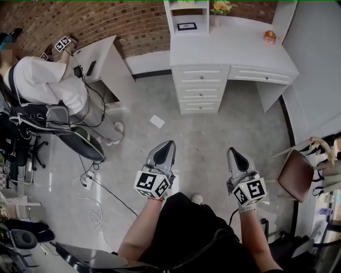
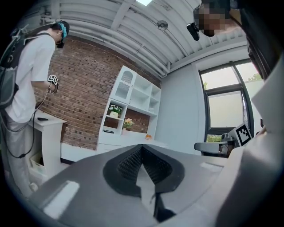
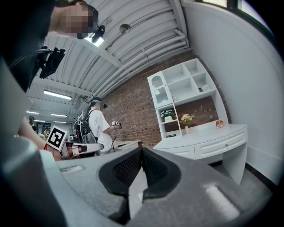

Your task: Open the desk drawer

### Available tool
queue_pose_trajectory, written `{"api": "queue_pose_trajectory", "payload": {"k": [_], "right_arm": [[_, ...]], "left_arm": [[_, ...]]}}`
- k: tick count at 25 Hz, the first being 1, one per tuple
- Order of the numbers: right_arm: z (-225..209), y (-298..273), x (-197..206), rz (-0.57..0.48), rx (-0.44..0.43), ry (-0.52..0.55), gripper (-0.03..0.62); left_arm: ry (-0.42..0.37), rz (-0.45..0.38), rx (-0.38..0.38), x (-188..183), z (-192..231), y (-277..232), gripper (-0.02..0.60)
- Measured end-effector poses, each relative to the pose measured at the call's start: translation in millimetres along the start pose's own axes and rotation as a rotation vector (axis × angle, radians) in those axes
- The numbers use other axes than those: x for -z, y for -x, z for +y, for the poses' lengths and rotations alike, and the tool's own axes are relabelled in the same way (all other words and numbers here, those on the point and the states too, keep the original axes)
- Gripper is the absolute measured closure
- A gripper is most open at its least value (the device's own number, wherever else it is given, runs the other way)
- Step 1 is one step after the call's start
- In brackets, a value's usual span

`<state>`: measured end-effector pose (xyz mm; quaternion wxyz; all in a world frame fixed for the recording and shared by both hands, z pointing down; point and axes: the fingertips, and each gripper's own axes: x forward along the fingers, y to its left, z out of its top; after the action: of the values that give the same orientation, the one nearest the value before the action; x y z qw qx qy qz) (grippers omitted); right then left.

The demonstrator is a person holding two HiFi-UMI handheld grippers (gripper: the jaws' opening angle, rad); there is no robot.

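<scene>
Standing well back from the white worktop [image 1: 234, 50], with a stretch of grey floor [image 1: 224, 133] in between. Holding 2 tools low in the head view, side by side and apart: the left hand-held gripper [image 1: 168, 146] and the right hand-held gripper [image 1: 233, 153], both pointing up-frame toward the worktop and touching nothing.

Narrow on both sides. In the left gripper view, ribbed pads [image 2: 128, 163] pressed together at the tip, with nothing caught there. In the right gripper view, the same again, with pads [image 3: 125, 168] closed to a point and empty.

Under the worktop's left half, a stack of 3 drawers [image 1: 200, 91], each with 1 small knob, all pushed flush. Beside the stack, under the right half, 1 wide drawer [image 1: 257, 74], also shut. Well apart from both hand-held grippers.

On top of the worktop, against the brick wall [image 1: 133, 26]: a white shelf unit [image 1: 186, 10], a vase of flowers [image 1: 221, 7], a dark framed card [image 1: 187, 26] and, near the right edge, a small orange thing [image 1: 270, 36].

To the right, a brown chair [image 1: 295, 175]. On the floor between the tools and the drawers, a white scrap of paper [image 1: 157, 121].

At far left, a second person [image 1: 45, 80] in a white shirt, facing a second white worktop [image 1: 104, 56], with a marker cube [image 1: 63, 42] raised over it.
</scene>
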<state>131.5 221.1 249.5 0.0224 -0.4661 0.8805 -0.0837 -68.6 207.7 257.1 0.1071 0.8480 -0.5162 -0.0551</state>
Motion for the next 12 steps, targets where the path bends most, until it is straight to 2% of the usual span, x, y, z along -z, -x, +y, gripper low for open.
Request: {"api": "queue_pose_trajectory", "payload": {"k": [6, 12], "right_arm": [[-18.9, -32.7, -5.2, -0.003, -0.011, -0.003, 0.592], [-48.0, -76.1, -5.1, 0.012, 0.004, 0.005, 0.592]], "left_arm": [[-0.005, -0.017, 0.014, -11.9, 7.7, -34.3, 0.578], [-0.001, -0.003, 0.027, -4.5, 35.6, -81.5, 0.578]]}}
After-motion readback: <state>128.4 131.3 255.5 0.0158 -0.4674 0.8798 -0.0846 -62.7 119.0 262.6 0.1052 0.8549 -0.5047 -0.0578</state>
